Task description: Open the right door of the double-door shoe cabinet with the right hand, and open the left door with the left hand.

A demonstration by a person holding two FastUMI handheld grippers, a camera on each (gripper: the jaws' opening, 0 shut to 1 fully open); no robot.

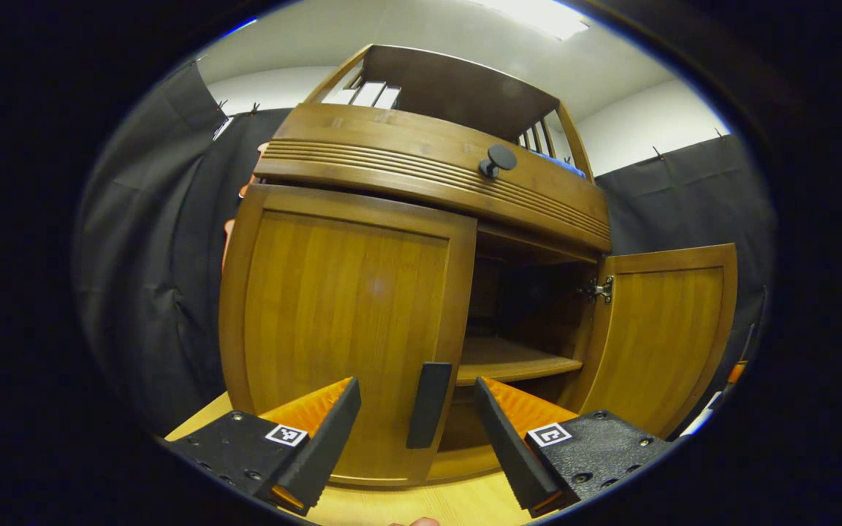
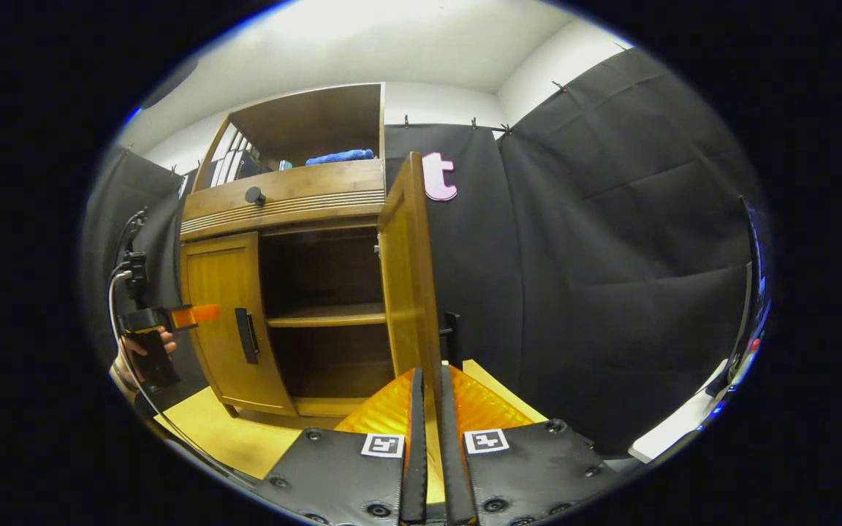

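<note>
The wooden shoe cabinet [image 1: 421, 168] stands close ahead in the left gripper view. Its left door [image 1: 340, 321] is closed, with a black vertical handle [image 1: 428, 405] at its inner edge. My left gripper [image 1: 416, 386] is open, one finger on each side of that handle and just short of it. The right door [image 1: 658, 329] is swung wide open. In the right gripper view that right door [image 2: 408, 277] stands edge-on, and my right gripper [image 2: 430, 372] is shut on its free edge. The left gripper [image 2: 172, 318], held in a hand, hovers by the left door's handle [image 2: 245, 334].
Inside the open half are a shelf [image 2: 326, 315] and dark space. A drawer with a round black knob [image 1: 498, 159] sits above the doors, and a blue cloth [image 2: 339, 155] lies on top. The cabinet stands on a light wooden floor [image 2: 224, 431]; black cloth walls surround it.
</note>
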